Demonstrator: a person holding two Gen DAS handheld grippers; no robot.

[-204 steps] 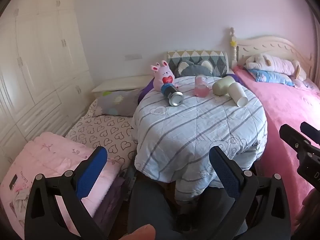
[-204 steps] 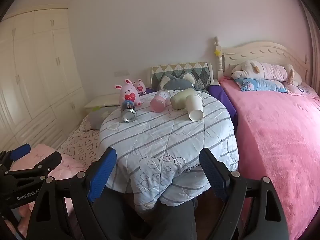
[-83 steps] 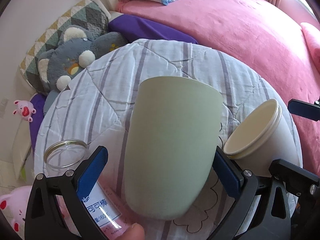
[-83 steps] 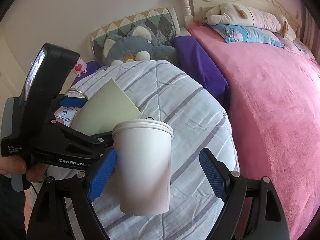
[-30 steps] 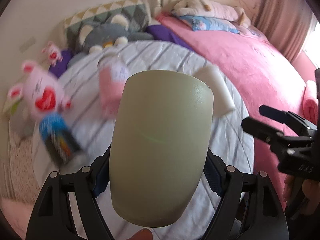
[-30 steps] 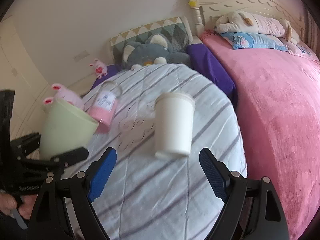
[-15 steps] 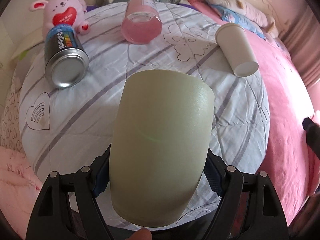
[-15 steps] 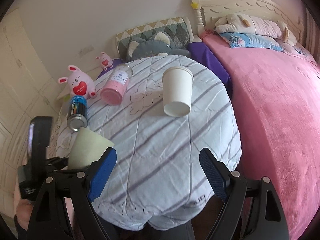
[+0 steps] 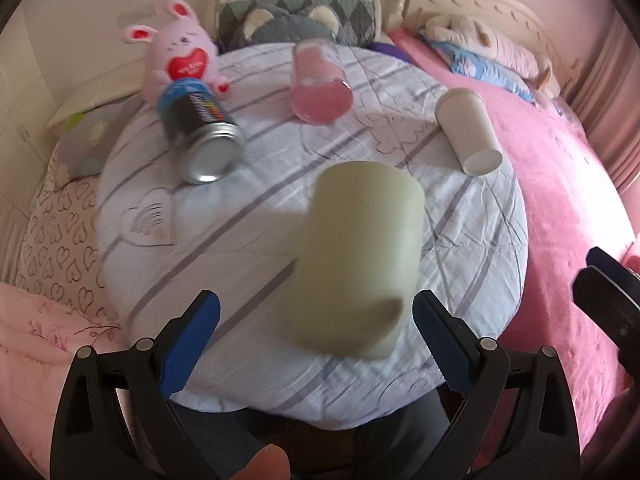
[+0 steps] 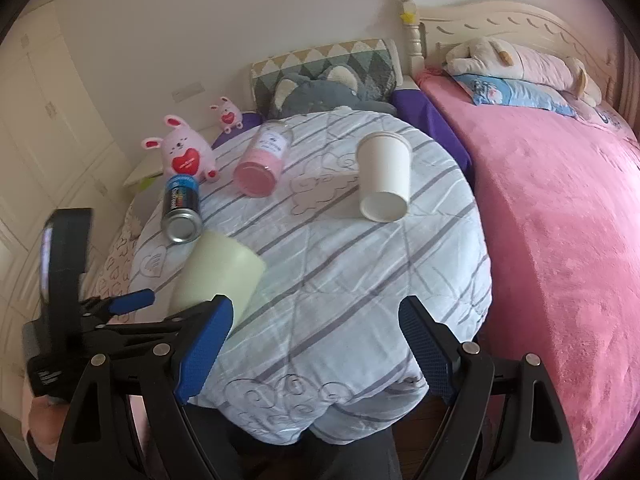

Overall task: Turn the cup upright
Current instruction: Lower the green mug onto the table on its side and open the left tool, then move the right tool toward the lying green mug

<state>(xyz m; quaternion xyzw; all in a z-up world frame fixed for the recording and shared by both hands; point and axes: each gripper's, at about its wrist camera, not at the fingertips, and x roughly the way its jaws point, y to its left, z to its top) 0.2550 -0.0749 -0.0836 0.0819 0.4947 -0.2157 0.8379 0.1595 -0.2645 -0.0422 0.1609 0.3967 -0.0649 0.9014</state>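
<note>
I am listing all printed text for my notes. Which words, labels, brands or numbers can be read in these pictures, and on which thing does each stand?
Nothing reads fully.
Can: coloured lettering on a dark label, too blurred to read.
Pink jar: white label with small print, too small to read.
Left gripper body: white letters at the frame edge, cut off and unreadable.
Green cup and white paper cup: no print shows.

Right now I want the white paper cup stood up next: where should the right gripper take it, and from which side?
Take the white paper cup across its mid-body wall, with the open right gripper coming from the near table edge. It lies on its side, base toward the gripper, rim away, so both flanks are free. Squeeze lightly; paper may crumple.
</note>
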